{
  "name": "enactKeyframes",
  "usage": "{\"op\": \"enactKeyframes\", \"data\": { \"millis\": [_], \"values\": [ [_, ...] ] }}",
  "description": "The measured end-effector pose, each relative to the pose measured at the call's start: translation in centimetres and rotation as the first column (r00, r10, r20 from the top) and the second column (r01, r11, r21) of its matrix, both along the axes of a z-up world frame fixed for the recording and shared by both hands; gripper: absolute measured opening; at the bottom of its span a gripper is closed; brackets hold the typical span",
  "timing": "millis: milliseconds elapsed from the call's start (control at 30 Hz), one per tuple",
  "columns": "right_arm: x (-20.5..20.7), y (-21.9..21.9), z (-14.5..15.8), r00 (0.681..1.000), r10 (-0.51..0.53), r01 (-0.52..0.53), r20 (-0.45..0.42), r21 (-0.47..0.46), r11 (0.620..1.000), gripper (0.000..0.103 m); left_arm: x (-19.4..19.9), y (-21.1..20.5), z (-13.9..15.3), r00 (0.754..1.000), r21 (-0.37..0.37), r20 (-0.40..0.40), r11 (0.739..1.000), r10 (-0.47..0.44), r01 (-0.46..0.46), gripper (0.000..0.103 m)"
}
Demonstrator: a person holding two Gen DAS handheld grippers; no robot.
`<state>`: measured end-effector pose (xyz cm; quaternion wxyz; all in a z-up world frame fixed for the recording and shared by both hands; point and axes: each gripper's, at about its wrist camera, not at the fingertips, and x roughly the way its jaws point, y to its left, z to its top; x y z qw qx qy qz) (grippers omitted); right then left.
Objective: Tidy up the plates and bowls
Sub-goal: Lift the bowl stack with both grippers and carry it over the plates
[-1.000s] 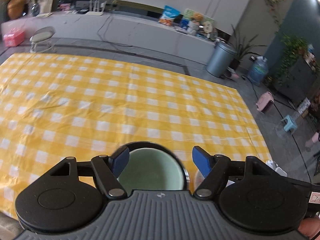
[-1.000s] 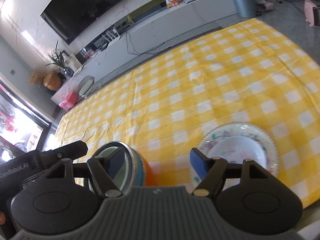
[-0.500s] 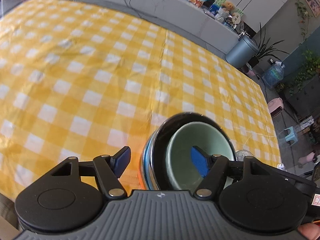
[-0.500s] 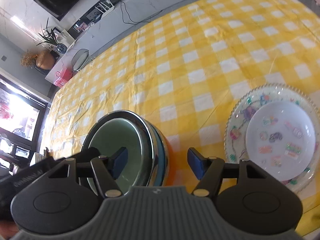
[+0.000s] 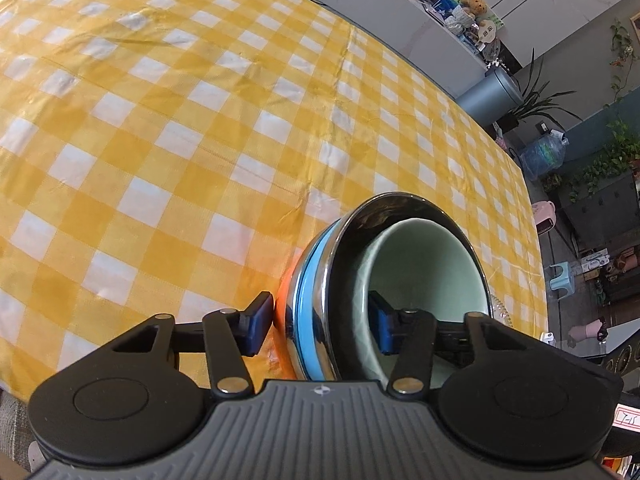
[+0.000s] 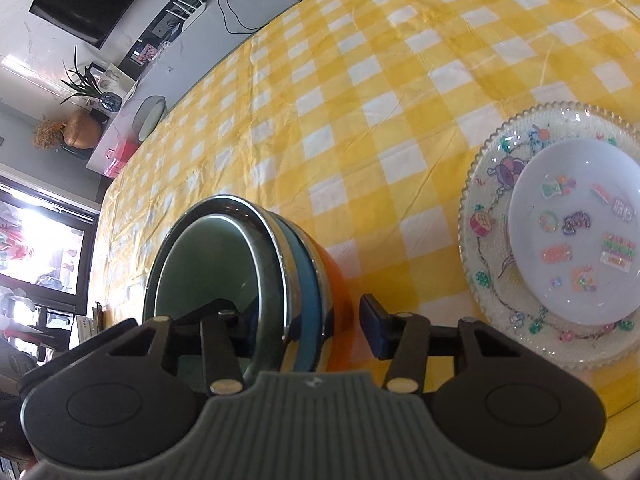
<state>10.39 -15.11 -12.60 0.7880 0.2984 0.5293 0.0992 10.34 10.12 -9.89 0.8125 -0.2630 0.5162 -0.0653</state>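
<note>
A stack of nested bowls is being straddled from both sides near the front edge of a table covered by a yellow and white checked cloth. The stack is made up of a pale green bowl sitting innermost, a shiny steel bowl around it, a blue bowl below that, and an orange bowl at the bottom.

The left gripper is being closed about halfway around the stack's wall: one blue pad is being held outside, just beside the orange and blue bowls, while the other is being held inside the green bowl. A small gap is being left at the outer pad, so the wall is not yet being pressed.

The right gripper is likewise being closed around the opposite wall of the stack. Its inner finger is being lowered into the green bowl, and its outer pad is being kept just clear of the orange bowl. Whether the inner pad is touching cannot be told.

To the right of the stack, well apart from it, a small white plate with cartoon stickers is being carried on a larger patterned plate with a beaded rim, both lying flat on the cloth
</note>
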Motion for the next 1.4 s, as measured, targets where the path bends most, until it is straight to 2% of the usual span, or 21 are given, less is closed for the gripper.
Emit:
{"op": "enactKeyframes", "data": {
  "millis": [400,733,1100,1400],
  "values": [
    [-0.5,0.3,0.0,1.0,-0.02,0.02,0.018,-0.013,1.0,0.045,-0.2,-0.3,0.3,1.0,0.015,0.006,1.0,0.0,0.0,0.051],
    [-1.2,-1.3,1.5,0.997,-0.049,0.047,0.054,0.028,0.998,0.045,-0.5,-2.0,2.9,0.998,0.045,0.06,0.999,-0.027,0.024,0.051],
    [-3.8,-9.4,5.5,0.98,-0.155,0.151,0.122,0.042,0.988,0.045,-0.1,-10.1,6.1,0.982,0.019,0.121,0.989,-0.145,0.144,0.051],
    [-6.2,-16.9,7.2,0.957,-0.247,0.247,0.155,0.023,0.969,0.044,0.3,-17.0,6.3,0.96,-0.002,0.131,0.969,-0.246,0.249,0.051]
  ]
}}
